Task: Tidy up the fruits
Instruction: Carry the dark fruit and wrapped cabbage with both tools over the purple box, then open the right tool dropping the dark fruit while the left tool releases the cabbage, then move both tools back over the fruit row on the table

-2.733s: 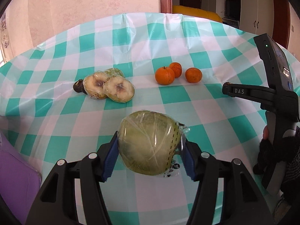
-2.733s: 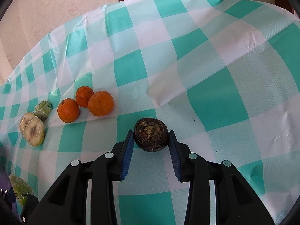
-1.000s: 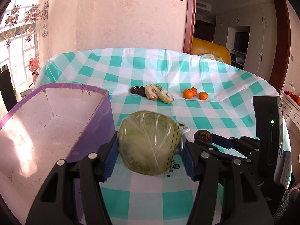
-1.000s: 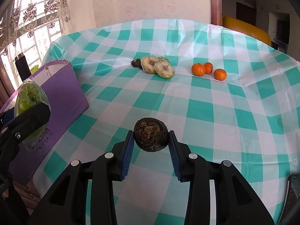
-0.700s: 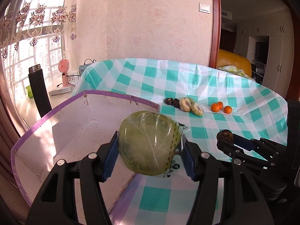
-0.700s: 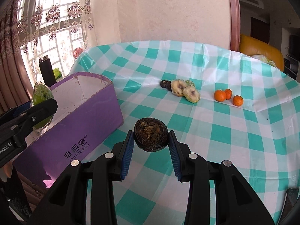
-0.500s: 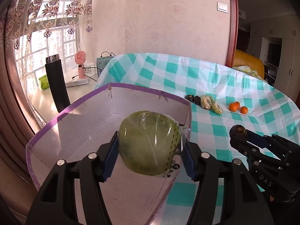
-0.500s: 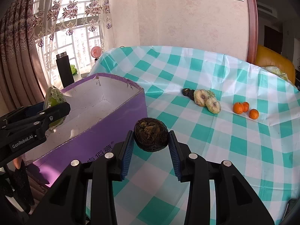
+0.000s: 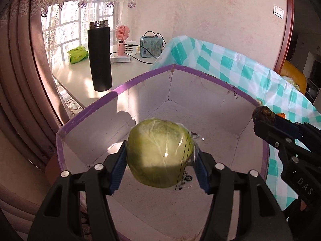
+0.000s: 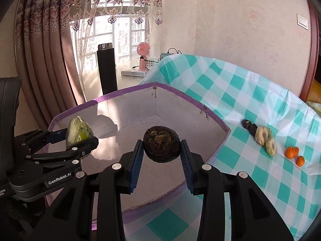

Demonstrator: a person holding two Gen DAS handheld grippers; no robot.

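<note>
One purple box (image 10: pixel 202 108) is sitting on the desk (image 10: pixel 250 92), with three oranges (image 10: pixel 292 152), two dark fruits and two pale slices lying further along the cloth. The left gripper (image 9: pixel 160 163) is tilting down over the box, jaws gripping a wrapped green melon (image 9: pixel 160 152). The right gripper (image 10: pixel 161 155) is angling down too, jaws pinching a dark round fruit (image 10: pixel 161 143) above the box.

Both grippers are matte black plastic with ribbed blue pads lining the fingers and silver round screws at the joints. The left gripper (image 10: pixel 79 140) carries white "GenRobot.AI" lettering; the right gripper (image 9: pixel 266 120) shows "DAS" in grey.
</note>
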